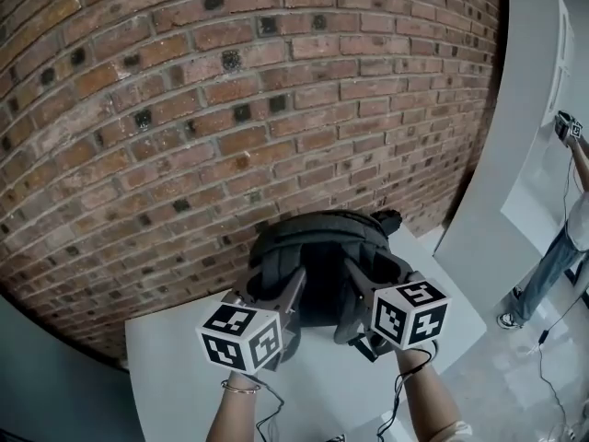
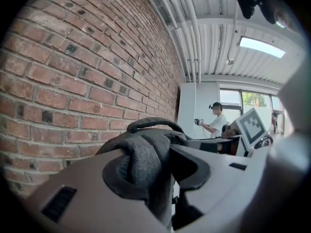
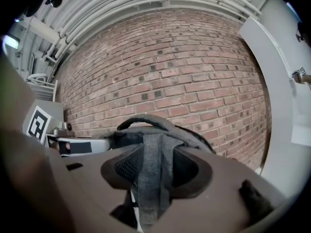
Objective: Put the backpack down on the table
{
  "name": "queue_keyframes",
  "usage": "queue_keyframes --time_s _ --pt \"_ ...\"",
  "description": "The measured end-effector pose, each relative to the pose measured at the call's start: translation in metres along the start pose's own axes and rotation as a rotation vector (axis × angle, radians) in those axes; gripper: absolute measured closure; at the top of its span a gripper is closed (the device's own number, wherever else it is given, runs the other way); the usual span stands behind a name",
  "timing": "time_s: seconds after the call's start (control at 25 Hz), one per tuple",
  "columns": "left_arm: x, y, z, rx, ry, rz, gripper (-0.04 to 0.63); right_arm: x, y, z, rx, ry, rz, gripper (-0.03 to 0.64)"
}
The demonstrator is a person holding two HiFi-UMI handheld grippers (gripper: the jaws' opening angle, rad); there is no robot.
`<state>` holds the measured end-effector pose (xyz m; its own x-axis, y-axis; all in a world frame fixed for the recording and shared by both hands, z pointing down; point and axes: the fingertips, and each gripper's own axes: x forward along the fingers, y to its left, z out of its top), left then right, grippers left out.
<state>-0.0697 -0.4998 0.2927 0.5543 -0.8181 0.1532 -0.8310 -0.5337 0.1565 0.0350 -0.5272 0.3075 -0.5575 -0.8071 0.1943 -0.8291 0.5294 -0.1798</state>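
A dark grey backpack [image 1: 317, 247] stands upright on the white table [image 1: 175, 362], close to the brick wall. In the head view my left gripper [image 1: 293, 288] reaches the bag's left side and my right gripper [image 1: 354, 279] its right side. The left gripper view shows my left gripper [image 2: 163, 178] shut on a grey shoulder strap [image 2: 146, 161] that fills the gap between its jaws. A flat grey strap [image 3: 151, 159] runs down between the jaws of my right gripper [image 3: 150, 191], which is shut on it. The bag's top handle [image 3: 143, 120] arches above. The bag's base is hidden behind the grippers.
The brick wall [image 1: 230, 109] runs directly behind the table. A white panel [image 1: 520, 164] stands to the right. A person [image 1: 563, 247] with another gripper stands on the floor at the far right, beyond the table's right edge [image 1: 460, 302].
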Motion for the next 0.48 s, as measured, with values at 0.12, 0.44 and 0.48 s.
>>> queue_keyframes --time_s 0.12,0.44,0.48 --pt "-0.008 -0.006 -0.007 -0.008 0.013 -0.004 0.451 -0.009 0.005 -0.005 0.010 0.013 -0.012 0.442" --pt "-0.034 -0.020 -0.030 -0.032 0.014 -0.008 0.442 -0.033 0.021 -0.023 0.015 0.016 -0.059 0.428" --pt "-0.038 -0.022 -0.034 -0.035 0.018 -0.009 0.440 -0.037 0.023 -0.025 0.014 0.014 -0.064 0.426"
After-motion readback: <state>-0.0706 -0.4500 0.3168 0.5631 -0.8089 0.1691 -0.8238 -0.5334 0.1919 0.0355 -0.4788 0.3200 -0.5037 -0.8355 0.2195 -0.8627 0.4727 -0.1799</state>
